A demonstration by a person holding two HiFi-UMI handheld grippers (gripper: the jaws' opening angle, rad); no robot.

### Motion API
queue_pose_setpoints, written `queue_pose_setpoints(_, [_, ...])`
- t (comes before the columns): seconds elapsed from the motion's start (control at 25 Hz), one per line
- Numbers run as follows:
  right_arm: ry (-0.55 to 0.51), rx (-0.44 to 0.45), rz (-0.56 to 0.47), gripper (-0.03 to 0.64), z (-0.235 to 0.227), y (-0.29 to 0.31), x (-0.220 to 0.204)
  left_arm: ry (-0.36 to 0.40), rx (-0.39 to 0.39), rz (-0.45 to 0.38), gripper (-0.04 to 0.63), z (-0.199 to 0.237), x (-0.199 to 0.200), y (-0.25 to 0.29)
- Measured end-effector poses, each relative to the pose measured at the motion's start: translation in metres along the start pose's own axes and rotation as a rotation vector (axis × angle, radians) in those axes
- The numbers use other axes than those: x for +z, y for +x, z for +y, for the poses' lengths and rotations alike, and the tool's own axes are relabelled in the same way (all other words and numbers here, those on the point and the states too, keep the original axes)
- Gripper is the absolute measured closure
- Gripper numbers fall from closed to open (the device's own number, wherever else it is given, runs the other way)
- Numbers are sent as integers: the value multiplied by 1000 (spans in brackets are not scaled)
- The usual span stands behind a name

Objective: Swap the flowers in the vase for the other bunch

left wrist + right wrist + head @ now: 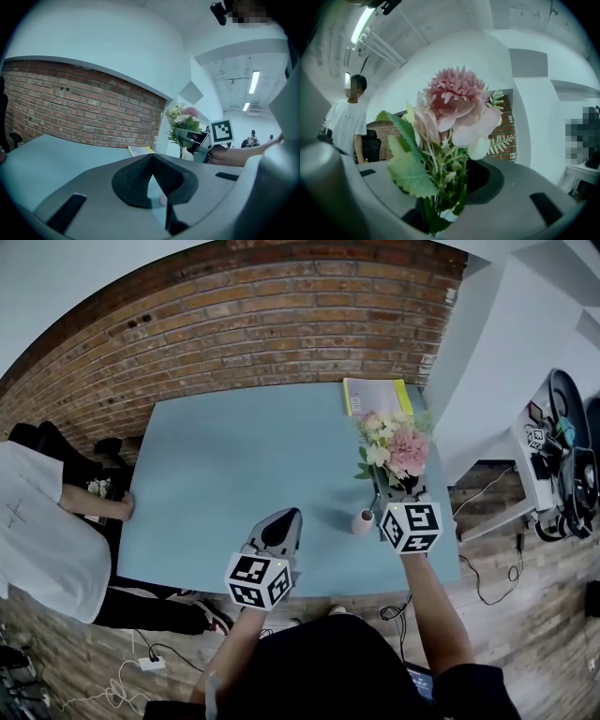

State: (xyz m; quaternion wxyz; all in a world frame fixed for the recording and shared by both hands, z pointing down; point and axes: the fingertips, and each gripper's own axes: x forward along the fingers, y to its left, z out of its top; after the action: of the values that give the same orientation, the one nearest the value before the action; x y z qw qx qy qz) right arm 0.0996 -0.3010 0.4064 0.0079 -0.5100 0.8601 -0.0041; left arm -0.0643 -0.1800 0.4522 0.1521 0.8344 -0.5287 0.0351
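Clamping the stems of the pink bunch (396, 446), the right hand-held gripper (392, 491) holds it upright beside the small vase (364, 521) on the surface (225, 465), probably so the stems line up with its mouth. The left hand-held gripper (279, 526), jaws together and empty, hovers near.
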Motion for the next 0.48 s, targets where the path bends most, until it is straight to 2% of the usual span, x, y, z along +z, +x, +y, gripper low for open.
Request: queue_pose_setpoints(0.48, [-13, -3, 32, 430, 0, 3, -42, 4, 18, 14, 589, 3, -3, 2])
